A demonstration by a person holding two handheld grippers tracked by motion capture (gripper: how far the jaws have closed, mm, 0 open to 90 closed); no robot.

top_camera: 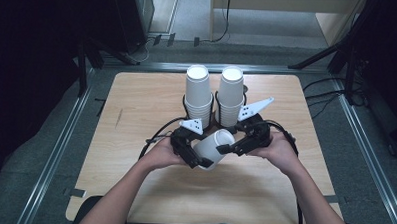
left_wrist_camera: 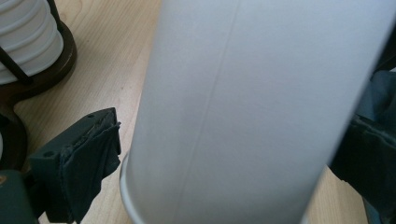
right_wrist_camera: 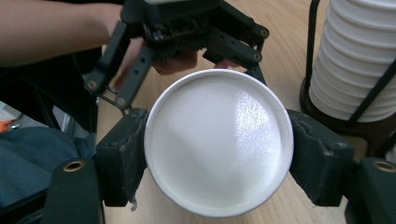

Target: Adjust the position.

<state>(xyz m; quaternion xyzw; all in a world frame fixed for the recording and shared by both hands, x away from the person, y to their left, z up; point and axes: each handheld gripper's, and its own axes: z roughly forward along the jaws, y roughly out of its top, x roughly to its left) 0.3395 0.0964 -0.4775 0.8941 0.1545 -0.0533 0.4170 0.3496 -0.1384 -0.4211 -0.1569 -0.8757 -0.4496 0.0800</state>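
A single white paper cup (top_camera: 213, 147) lies tilted above the middle of the wooden table (top_camera: 136, 105), held from both sides. My left gripper (top_camera: 197, 159) is shut on its lower left end. My right gripper (top_camera: 230, 145) is shut on the upper right end. In the left gripper view the cup's side wall (left_wrist_camera: 243, 93) runs up between the jaws, with one pad (left_wrist_camera: 88, 158) against it. In the right gripper view the cup's round end (right_wrist_camera: 219, 140) faces the camera, both pads (right_wrist_camera: 123, 154) pressing its sides. The left gripper's linkage (right_wrist_camera: 187, 32) sits behind it.
Two tall stacks of white cups (top_camera: 198, 89) (top_camera: 231, 90) stand in black wire holders at the back centre of the table, just beyond the grippers. One stack (left_wrist_camera: 28, 42) (right_wrist_camera: 359, 60) is close beside each gripper. Dark stands and cables ring the table.
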